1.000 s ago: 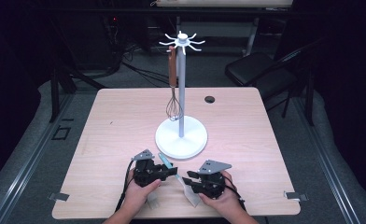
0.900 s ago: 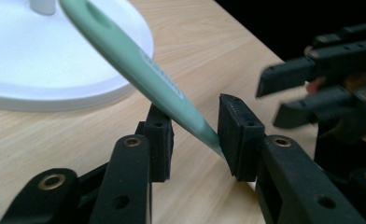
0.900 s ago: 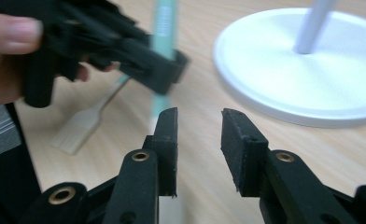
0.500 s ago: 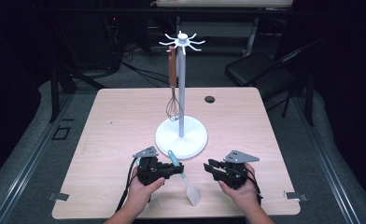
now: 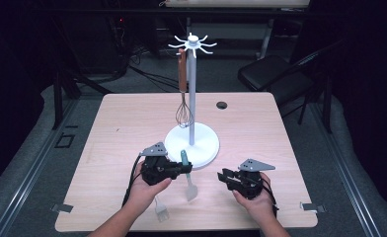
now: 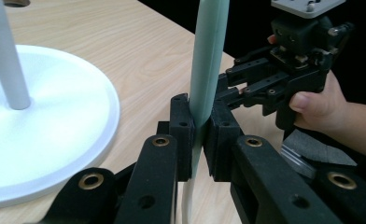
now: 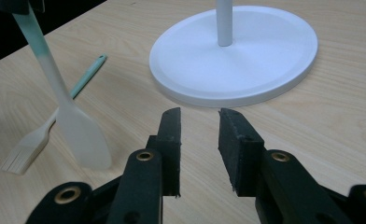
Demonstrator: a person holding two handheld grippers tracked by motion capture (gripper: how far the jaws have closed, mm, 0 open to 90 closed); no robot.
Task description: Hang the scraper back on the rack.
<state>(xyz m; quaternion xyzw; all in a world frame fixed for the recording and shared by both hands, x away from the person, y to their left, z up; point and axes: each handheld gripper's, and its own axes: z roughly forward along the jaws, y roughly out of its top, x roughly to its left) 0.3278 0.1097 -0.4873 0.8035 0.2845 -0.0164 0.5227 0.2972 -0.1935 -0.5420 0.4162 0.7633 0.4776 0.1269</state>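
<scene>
On the pale wooden bench [image 5: 260,128], a light, stiff spatula [image 5: 187,177] is clamped by its mint handle in the left gripper [image 5: 184,167] jaws, just closed on it; the smooth handle may slip. The right gripper [image 5: 223,176] jaws stand apart, empty.

The high view looks down from above the tabletop [image 5: 132,123]; both gripper views sit low and close, sharing the white stand base [image 6: 41,140].

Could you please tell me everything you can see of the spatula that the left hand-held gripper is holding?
The spatula has a mint-green handle fading into a pale, translucent, silicone-looking neck and flat blade. It hangs roughly upright, blade down, above the table near the white stand base. The left hand-held gripper is clamped on its handle; nothing else touches it.
</scene>
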